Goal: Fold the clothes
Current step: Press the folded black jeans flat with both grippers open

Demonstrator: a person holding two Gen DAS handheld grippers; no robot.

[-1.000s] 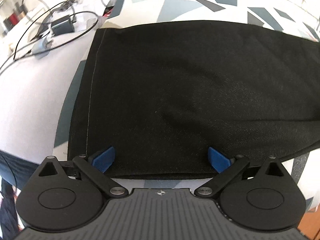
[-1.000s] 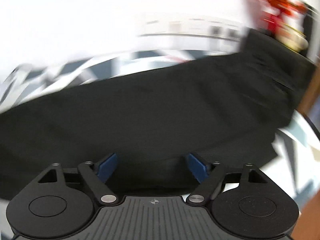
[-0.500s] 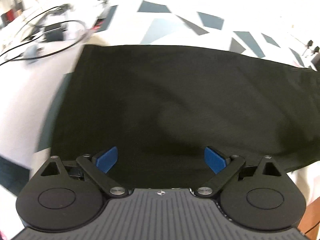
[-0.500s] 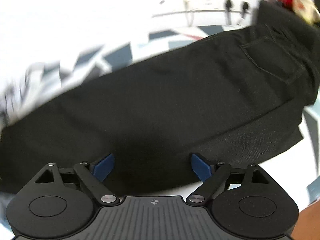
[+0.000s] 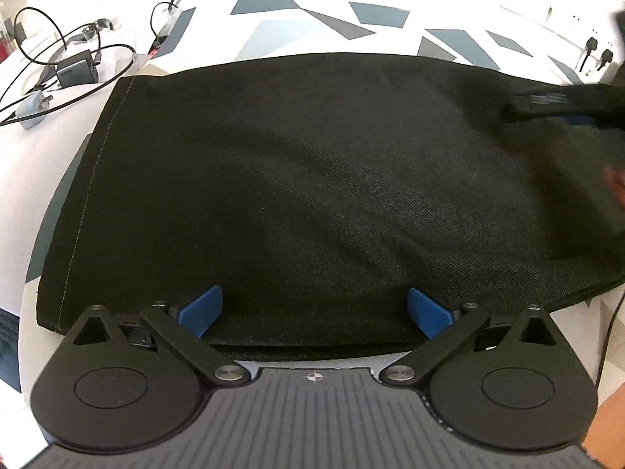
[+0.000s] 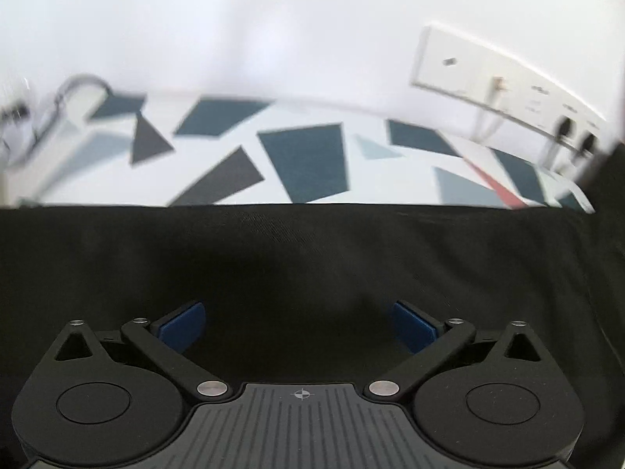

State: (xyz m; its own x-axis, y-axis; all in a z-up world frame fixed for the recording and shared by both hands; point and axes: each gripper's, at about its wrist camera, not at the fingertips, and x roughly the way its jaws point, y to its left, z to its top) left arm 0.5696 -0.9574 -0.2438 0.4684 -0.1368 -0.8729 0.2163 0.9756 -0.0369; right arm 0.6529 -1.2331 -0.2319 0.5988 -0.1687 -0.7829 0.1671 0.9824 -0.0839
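Observation:
A black pair of trousers (image 5: 312,179) lies flat on a white cloth with grey and blue shapes (image 5: 273,35); its hemmed end is at the left. My left gripper (image 5: 312,310) is open, its blue pads low over the near edge of the fabric. My right gripper (image 6: 299,328) is open too, low over the black fabric (image 6: 312,258), with nothing between its pads. The right gripper also shows blurred at the far right of the left wrist view (image 5: 562,109).
Black cables and a grey charger (image 5: 74,70) lie at the far left beyond the hem. A white wall socket strip with plugs (image 6: 508,86) runs along the back right. The patterned cloth (image 6: 304,156) stretches behind the trousers.
The right gripper has swung from looking along the trousers to facing the back wall, low over the fabric. The left gripper has shifted slightly along the near edge. Both stay open.

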